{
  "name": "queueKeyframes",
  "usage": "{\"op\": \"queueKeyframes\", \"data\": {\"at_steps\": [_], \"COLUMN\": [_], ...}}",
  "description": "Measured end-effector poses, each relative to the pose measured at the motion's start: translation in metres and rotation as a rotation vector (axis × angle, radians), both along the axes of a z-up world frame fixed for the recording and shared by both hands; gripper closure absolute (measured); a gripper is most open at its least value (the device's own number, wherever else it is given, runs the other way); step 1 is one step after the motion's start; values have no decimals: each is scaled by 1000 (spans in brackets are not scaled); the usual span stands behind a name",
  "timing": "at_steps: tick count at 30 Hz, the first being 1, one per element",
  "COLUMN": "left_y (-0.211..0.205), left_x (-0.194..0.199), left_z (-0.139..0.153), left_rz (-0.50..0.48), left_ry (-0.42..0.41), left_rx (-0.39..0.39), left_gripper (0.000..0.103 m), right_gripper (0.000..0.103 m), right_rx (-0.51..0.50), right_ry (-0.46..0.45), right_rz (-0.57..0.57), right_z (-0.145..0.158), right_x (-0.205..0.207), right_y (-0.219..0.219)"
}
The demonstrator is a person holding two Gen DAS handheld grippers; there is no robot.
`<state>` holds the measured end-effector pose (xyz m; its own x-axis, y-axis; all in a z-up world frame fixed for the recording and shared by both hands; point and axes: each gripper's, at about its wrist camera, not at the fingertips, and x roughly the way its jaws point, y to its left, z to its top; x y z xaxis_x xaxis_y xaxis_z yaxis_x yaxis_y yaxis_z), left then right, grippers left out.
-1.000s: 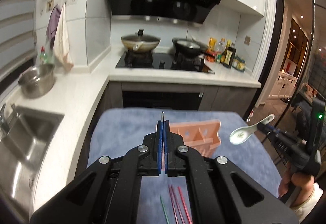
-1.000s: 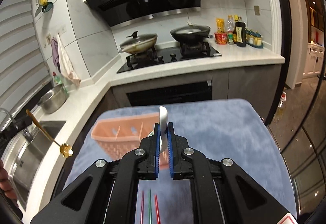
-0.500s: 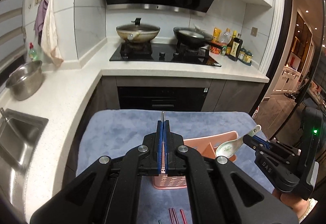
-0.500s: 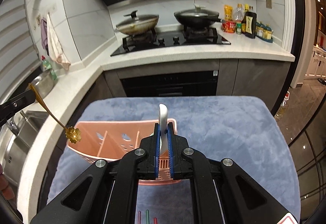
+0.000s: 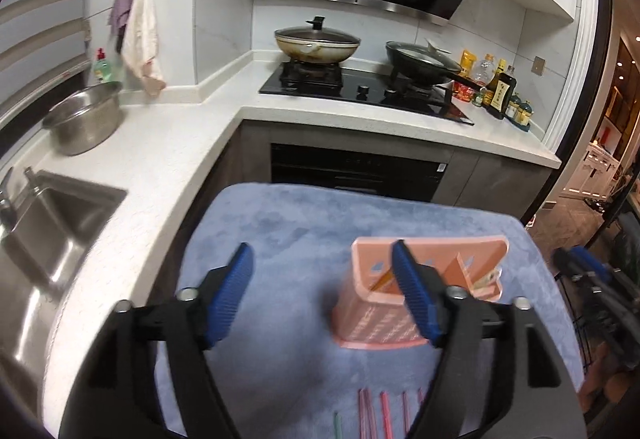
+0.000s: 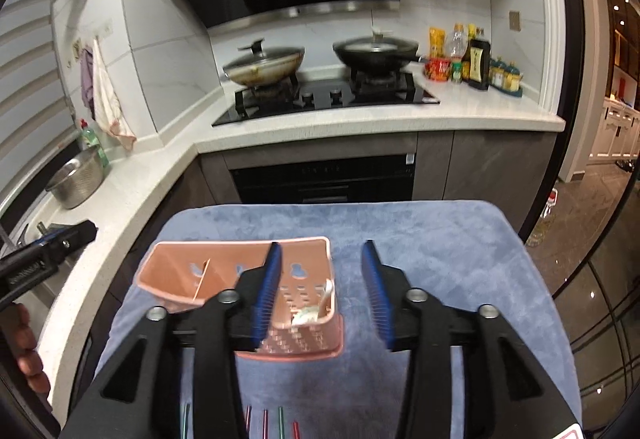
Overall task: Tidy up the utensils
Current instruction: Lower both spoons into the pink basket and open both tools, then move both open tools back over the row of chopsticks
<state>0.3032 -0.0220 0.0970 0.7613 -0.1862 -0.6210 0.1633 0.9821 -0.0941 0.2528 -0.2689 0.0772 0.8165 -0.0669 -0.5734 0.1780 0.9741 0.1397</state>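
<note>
Both grippers, left (image 5: 322,289) and right (image 6: 324,289), had just opened wide, nothing between their jaws. The pink basket (image 6: 236,271) stood on the blue cloth (image 6: 440,239), white spoon (image 6: 316,309) and gold spoon (image 6: 201,277) inside. The chopsticks (image 6: 272,421) lay nearer (a careless reach might tip the basket). Only the right view showed the white spoon clearly.

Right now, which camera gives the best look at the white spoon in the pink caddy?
The right wrist view: the white spoon lies in plain sight in the pink caddy's near right compartment. In the left wrist view only a pale sliver shows at the caddy's right end.
</note>
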Motion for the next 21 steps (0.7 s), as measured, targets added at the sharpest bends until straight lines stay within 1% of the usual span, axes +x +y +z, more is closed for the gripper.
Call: {"op": "queueKeyframes", "data": {"at_steps": [1, 3, 5, 8, 11, 14, 17, 21], "left_y": [4, 14, 22, 34, 48, 55, 58, 55], "left_x": [-7, -29, -46, -77, -111, -140, -166, -189], "left_z": [-2, -13, -25, -55, -90, -117, -135, -149], "left_rz": [2, 7, 14, 24, 18, 18, 11, -8], "left_ry": [0, 16, 39, 95, 193, 264, 316, 362], "left_rx": [5, 23, 39, 76, 75, 81, 85, 80], "left_gripper": [28, 25, 21, 20, 20, 20, 20, 20], "right_gripper": [48, 47, 48, 47, 47, 47, 48, 49], "right_rx": [-4, 2, 20, 31, 37, 61, 88, 142], "right_ry": [-4, 10, 51, 123, 207, 288, 353, 410], "right_rz": [-6, -7, -13, -28, -32, -8, 15, 52], "right_z": [-1, -9, -24, -51, -81, -109, -135, -160], "right_x": [-15, -37, -62, -97, -130, -159, -185, -204], "right_y": [0, -1, -2, -2, 1, 9, 20, 39]}}
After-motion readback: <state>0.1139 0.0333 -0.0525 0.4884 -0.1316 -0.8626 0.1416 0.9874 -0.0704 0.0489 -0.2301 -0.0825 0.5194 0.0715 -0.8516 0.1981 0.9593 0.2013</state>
